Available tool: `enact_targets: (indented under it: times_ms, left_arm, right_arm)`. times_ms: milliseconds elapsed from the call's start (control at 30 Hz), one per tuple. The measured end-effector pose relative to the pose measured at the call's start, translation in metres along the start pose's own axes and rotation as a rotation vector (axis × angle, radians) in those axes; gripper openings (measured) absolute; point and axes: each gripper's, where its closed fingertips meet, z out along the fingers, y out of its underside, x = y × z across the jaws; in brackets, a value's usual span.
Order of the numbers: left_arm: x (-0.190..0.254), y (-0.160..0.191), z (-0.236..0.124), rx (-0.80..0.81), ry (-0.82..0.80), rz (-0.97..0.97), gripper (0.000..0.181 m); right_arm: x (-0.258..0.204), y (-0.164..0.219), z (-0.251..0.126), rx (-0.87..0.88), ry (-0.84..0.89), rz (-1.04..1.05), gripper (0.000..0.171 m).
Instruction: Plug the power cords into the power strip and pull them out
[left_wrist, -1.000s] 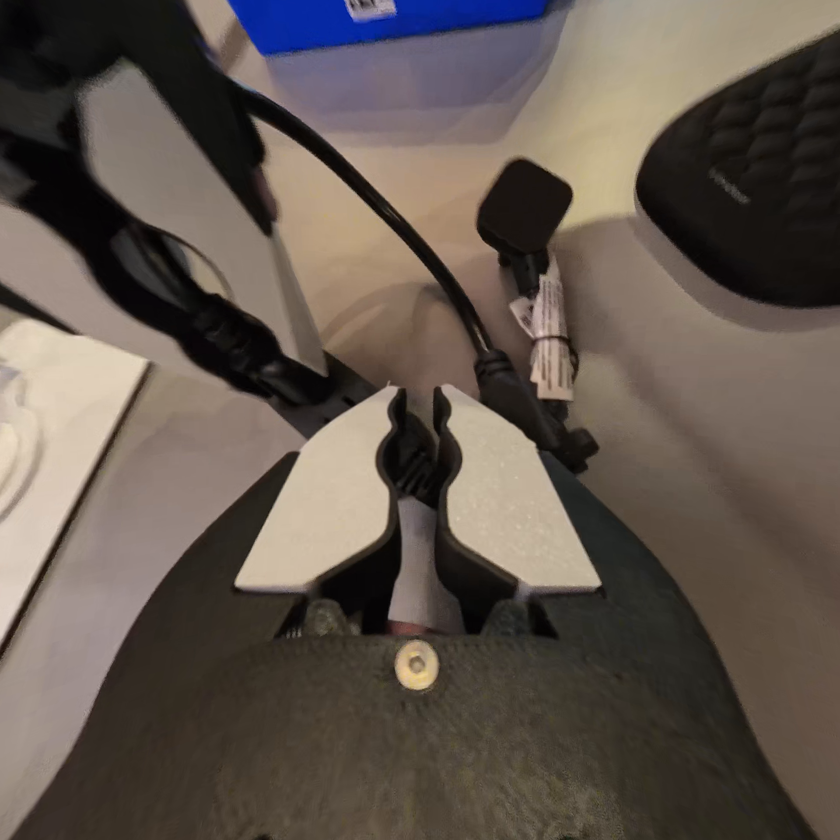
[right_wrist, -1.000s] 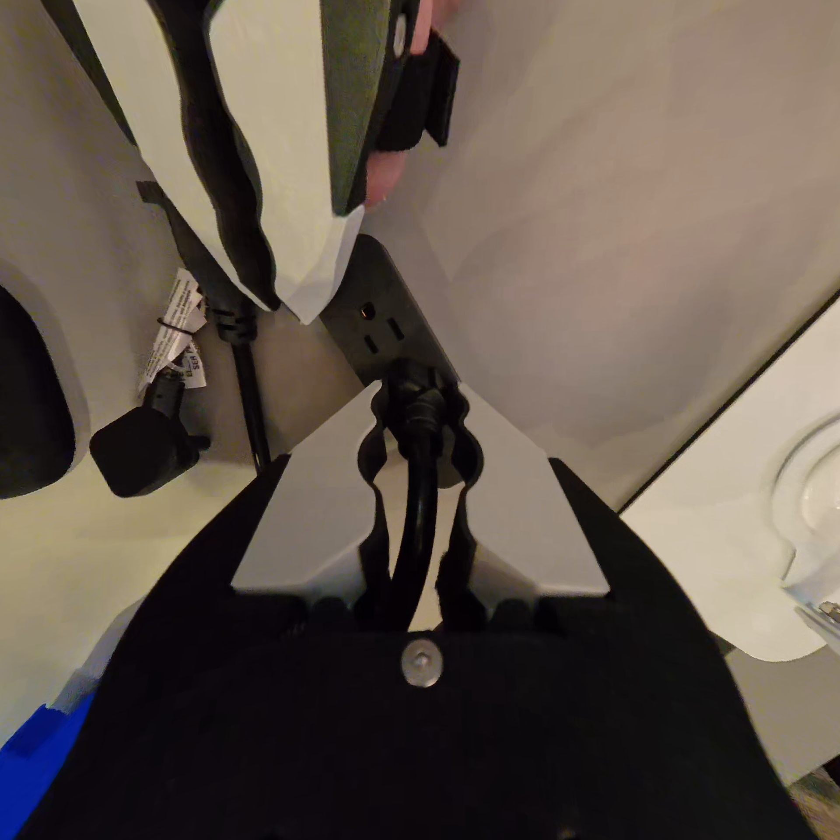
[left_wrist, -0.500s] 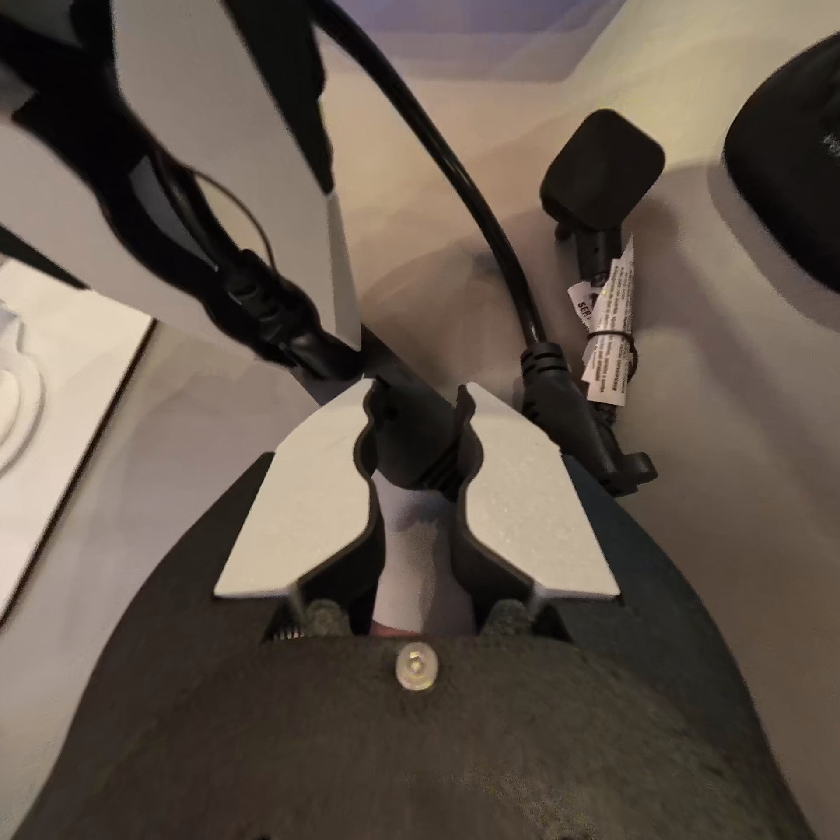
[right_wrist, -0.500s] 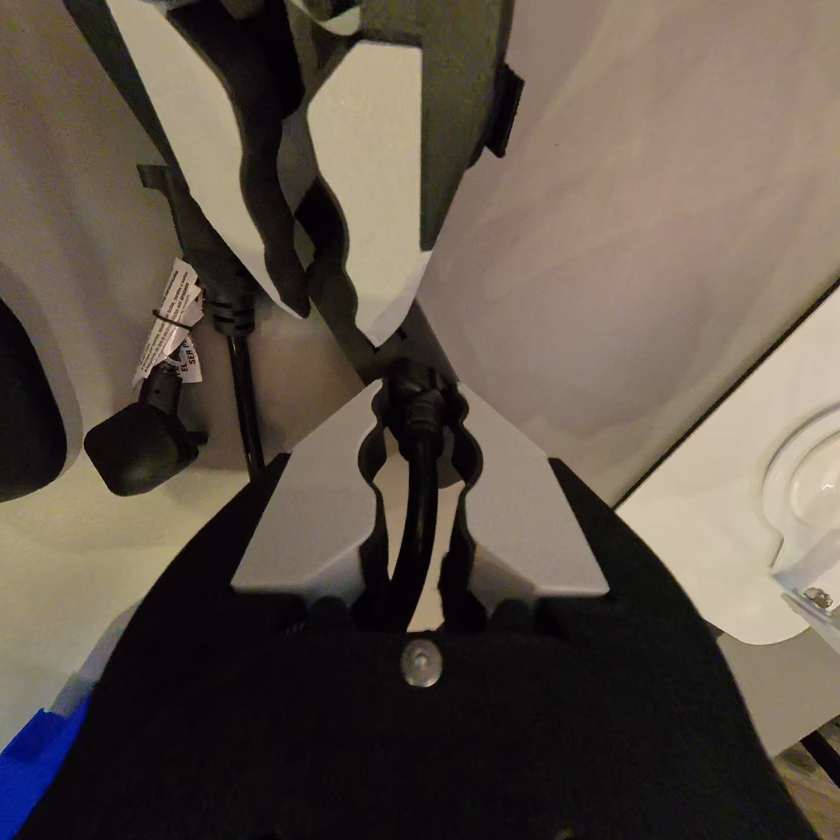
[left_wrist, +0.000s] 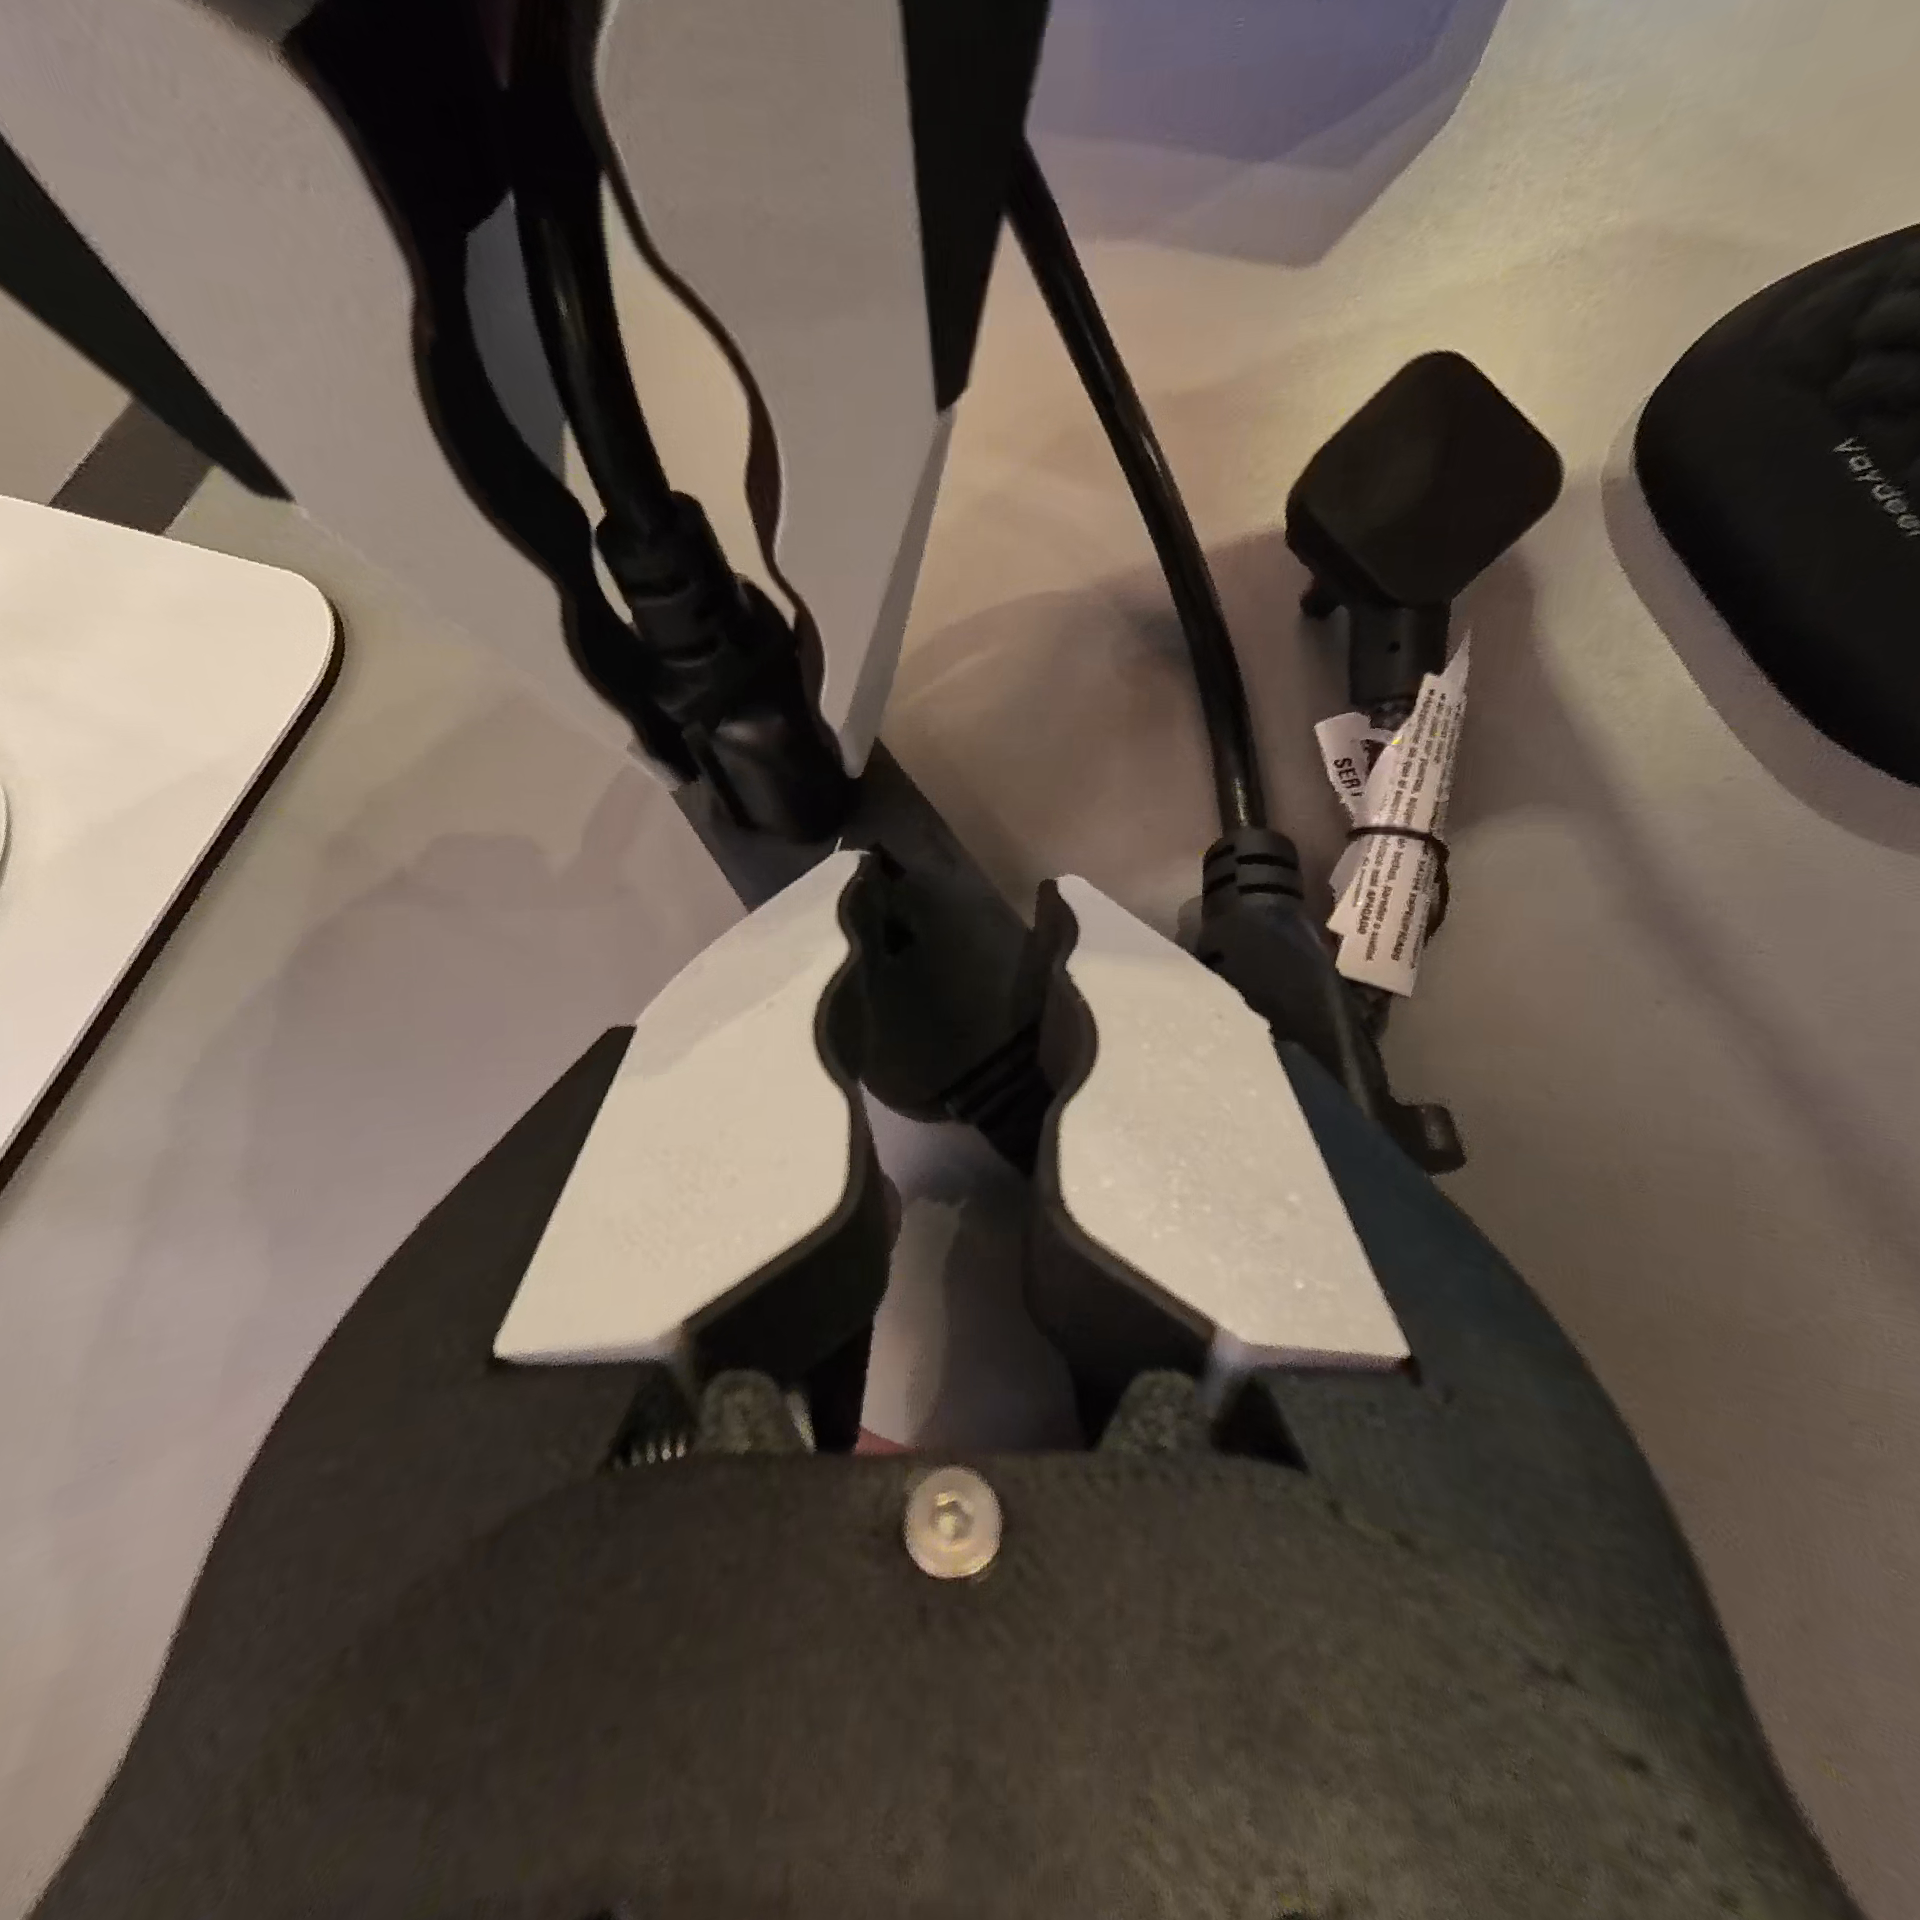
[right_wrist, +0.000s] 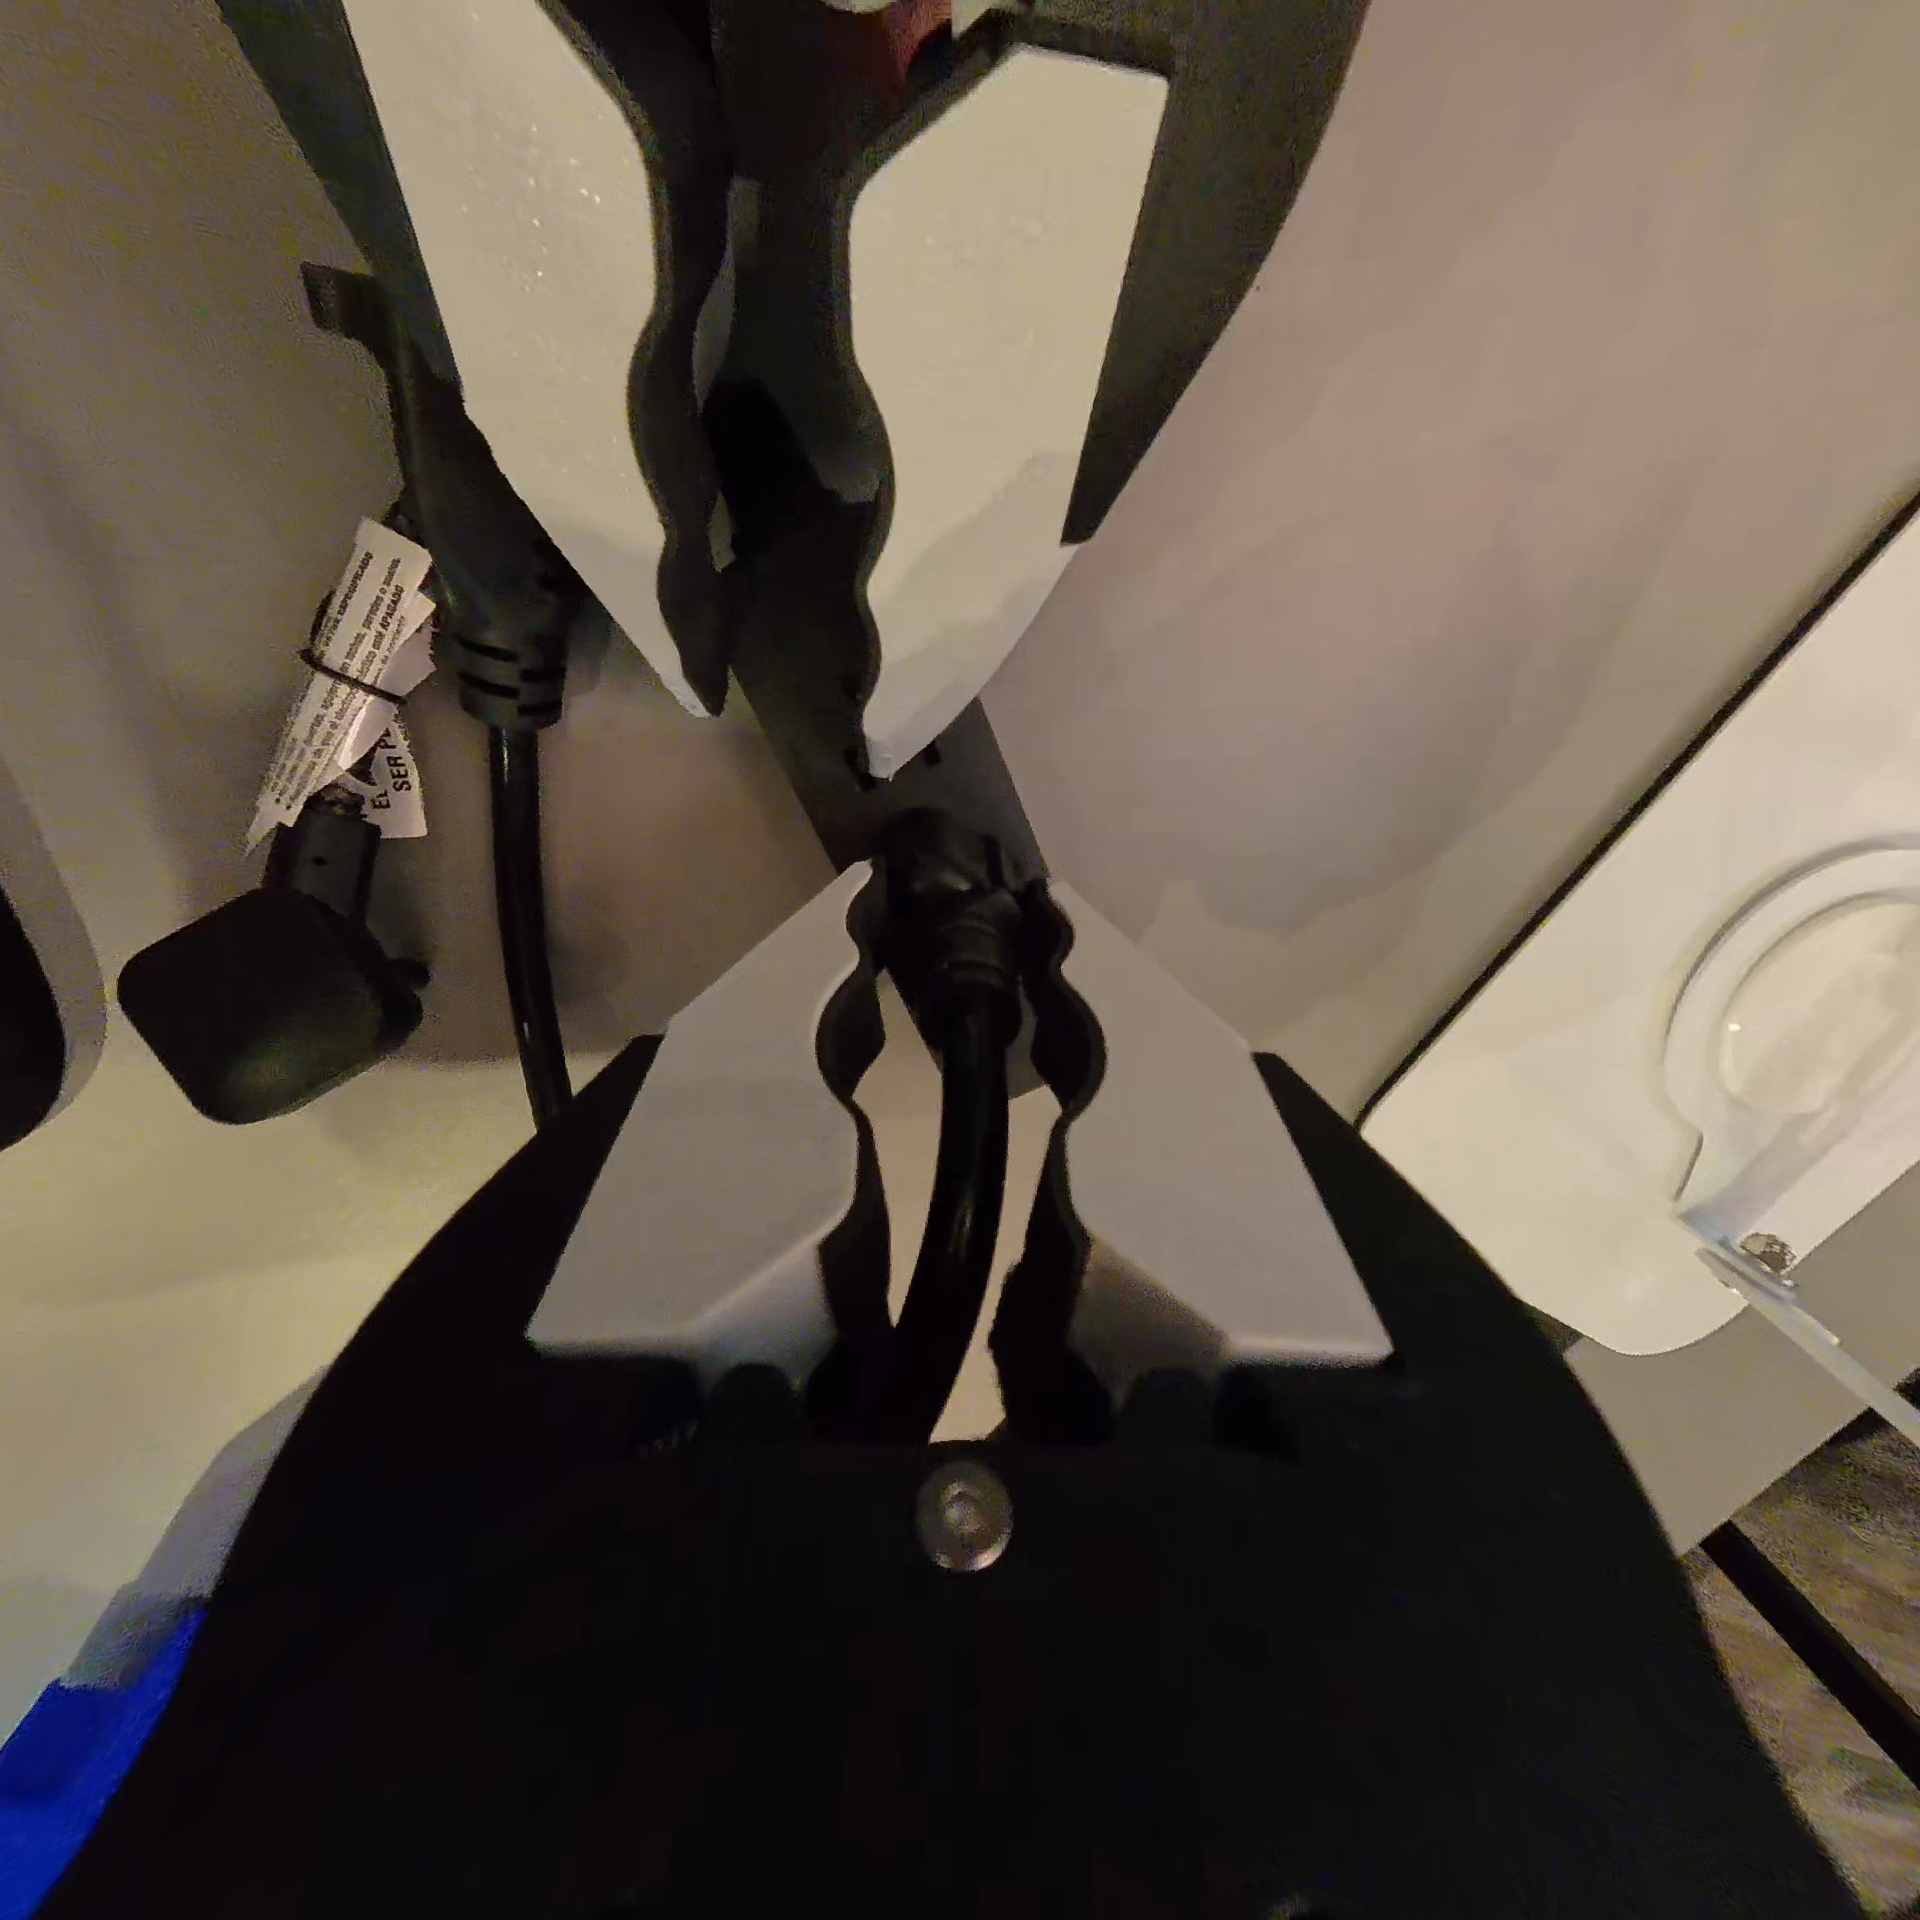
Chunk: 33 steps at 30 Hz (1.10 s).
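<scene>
Both claws had drawn closer over the power strip within the last second, until their tips nearly met.

From the left wrist view, the left claw (left_wrist: 951, 904) sat spread astride the end of the black power strip (left_wrist: 935, 956), fingers flanking its sides; whether they pressed it could not be told. The right claw (right_wrist: 961, 894) pinched a black plug (right_wrist: 961, 914), seated in or touching the strip just ahead of its tips, its cord (right_wrist: 961, 1143) running back between the fingers. The strip's long axis ran slantwise between the claws, which pointed at each other from opposite ends, tilted down at the pale surface (left_wrist: 416, 987). The plug lay nearer the right claw, so the pull or push probably fell along that claw's own line while the left steadied. A second cord (left_wrist: 1195, 623) and a loose square plug (left_wrist: 1423, 499) lay just beside the strip.
</scene>
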Motion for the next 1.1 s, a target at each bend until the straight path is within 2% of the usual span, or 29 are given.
enact_targets:
  times_ms: [200,433,667,767,1000,1100]
  left_arm:
    - [0.0005,-0.0001,0.0005,0.001,0.011,-0.004,0.031]
    - [0.0011,-0.0004,0.0007,0.005,0.006,0.0,0.025]
    - [0.0009,-0.0004,0.0019,0.005,0.012,0.001,0.025]
    - [0.0019,-0.0008,0.0021,0.008,0.02,0.005,0.025]
    - [0.0005,-0.0005,0.0029,0.003,0.013,-0.006,0.026]
    - [-0.0003,-0.0003,0.0032,0.002,0.01,-0.009,0.026]
  right_arm:
    - [-0.0018,0.0012,-0.0012,-0.022,0.026,-0.041,0.021]
    - [0.0004,-0.0003,-0.0008,0.098,-0.193,0.116,0.021]
    - [-0.0009,0.0024,-0.0026,-0.031,0.013,0.02,0.021]
    - [-0.0028,0.0038,-0.0042,-0.058,0.047,0.01,0.021]
    - [0.0005,0.0033,-0.0019,0.073,-0.172,0.145,0.021]
    - [0.0018,0.0035,-0.0019,0.069,-0.144,0.127,0.021]
